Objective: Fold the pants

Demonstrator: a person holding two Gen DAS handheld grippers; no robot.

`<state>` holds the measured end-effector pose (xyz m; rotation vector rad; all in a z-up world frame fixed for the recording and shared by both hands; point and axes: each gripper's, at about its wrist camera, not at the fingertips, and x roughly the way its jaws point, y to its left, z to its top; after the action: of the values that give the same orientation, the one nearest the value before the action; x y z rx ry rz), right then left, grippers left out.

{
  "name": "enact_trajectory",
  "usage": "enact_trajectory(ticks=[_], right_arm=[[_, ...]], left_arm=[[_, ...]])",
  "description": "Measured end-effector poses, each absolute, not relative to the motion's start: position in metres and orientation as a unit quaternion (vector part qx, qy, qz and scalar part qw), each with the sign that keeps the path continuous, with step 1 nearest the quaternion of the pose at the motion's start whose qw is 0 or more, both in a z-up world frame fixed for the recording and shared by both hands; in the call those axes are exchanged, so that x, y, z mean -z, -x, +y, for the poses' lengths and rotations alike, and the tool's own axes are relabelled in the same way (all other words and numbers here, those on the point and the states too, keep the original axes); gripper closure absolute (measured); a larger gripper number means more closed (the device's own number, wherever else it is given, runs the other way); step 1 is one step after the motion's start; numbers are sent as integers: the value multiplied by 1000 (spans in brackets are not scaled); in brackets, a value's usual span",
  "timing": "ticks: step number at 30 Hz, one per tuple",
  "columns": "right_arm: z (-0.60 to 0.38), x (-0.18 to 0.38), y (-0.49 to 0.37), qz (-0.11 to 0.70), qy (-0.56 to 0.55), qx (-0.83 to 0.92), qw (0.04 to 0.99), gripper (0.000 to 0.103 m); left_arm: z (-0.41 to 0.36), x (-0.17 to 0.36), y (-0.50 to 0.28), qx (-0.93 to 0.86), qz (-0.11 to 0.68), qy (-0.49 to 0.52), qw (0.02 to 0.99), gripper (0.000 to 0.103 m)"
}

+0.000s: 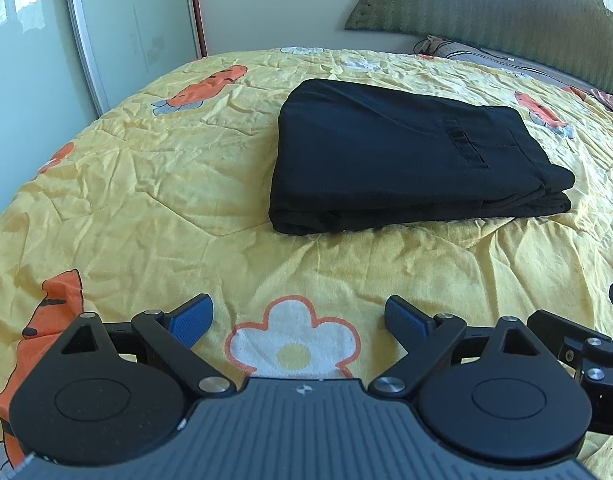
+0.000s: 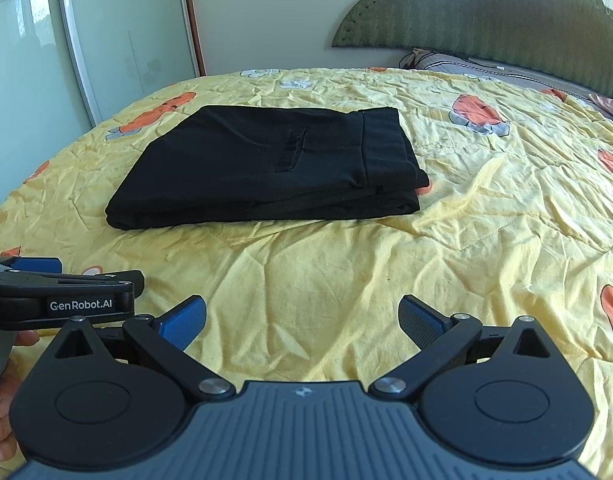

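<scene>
Black pants [image 1: 410, 156] are seen folded on the yellow bedspread [image 1: 146, 184]; left gripper [image 1: 298, 318] and right gripper [image 2: 302, 318] are held wide, empty.

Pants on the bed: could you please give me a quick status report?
Left tool open, empty; right tool open, empty. Black pants folded in a compact stack on the yellow bedspread, untouched. Nothing between tools and pants.

"GenRobot.AI" stands in white letters on the black side of the left tongs [image 2: 34, 266].
</scene>
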<state>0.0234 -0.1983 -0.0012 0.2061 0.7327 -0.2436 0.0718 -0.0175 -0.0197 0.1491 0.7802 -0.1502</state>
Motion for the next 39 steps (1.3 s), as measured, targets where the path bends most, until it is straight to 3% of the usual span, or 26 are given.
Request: enact_trajectory(ticks=[39], right_arm=[[-197,1,-21,352,-99,113,924,0]], left_arm=[[-16,20,-66,78,377,-79,919,8]])
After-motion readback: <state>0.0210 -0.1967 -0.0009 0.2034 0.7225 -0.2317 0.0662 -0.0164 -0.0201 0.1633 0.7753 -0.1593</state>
